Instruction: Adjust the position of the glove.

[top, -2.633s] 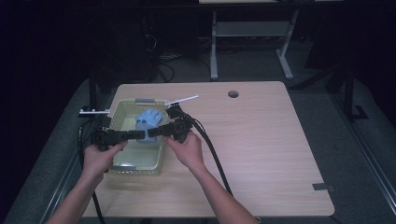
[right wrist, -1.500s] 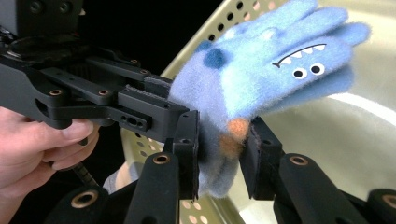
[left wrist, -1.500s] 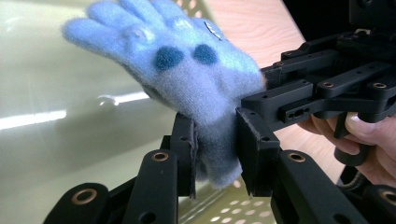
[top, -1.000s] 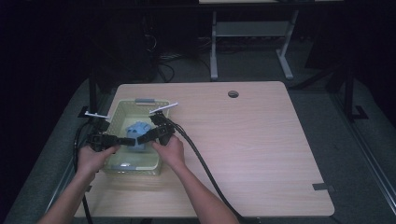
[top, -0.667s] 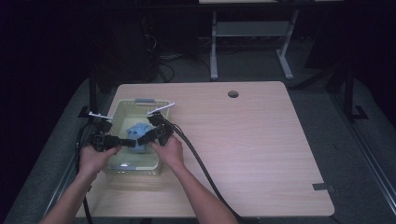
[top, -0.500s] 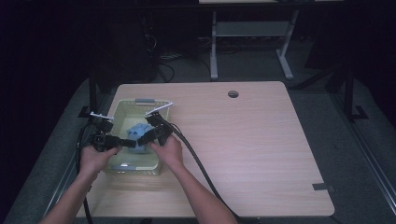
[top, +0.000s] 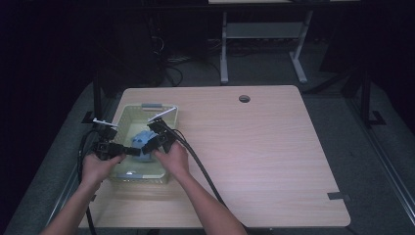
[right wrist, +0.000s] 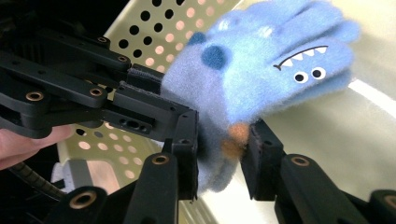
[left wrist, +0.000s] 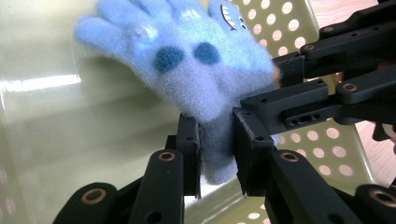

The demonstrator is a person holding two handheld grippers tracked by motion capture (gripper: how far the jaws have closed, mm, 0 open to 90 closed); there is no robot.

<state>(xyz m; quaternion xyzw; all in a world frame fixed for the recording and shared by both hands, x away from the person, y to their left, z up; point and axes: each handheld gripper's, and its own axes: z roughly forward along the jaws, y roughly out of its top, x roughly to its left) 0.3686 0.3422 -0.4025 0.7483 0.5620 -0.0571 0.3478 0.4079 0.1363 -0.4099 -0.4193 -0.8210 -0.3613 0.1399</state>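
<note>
Spanning most of the high view, a pale wooden table (top: 254,161) stands on a grey floor in a dark room, with a small round hole (top: 244,98) near its far edge. At the table's left end sits a pale green perforated basket (top: 161,113). A person's two forearms come in from the bottom edge, each hand holding a black gripper over the basket. A fuzzy blue glove (left wrist: 196,70), patterned with a cartoon monster face and darker blue spots, hangs above the basket floor between the two tools. The left gripper (left wrist: 216,154) is pinched tight on the glove's cuff. The right gripper (right wrist: 222,154) grips the same cuff from the opposite side, its jaws having just eased apart slightly with the fabric between them. Both grippers sit just beside each other, nearly touching.
</note>
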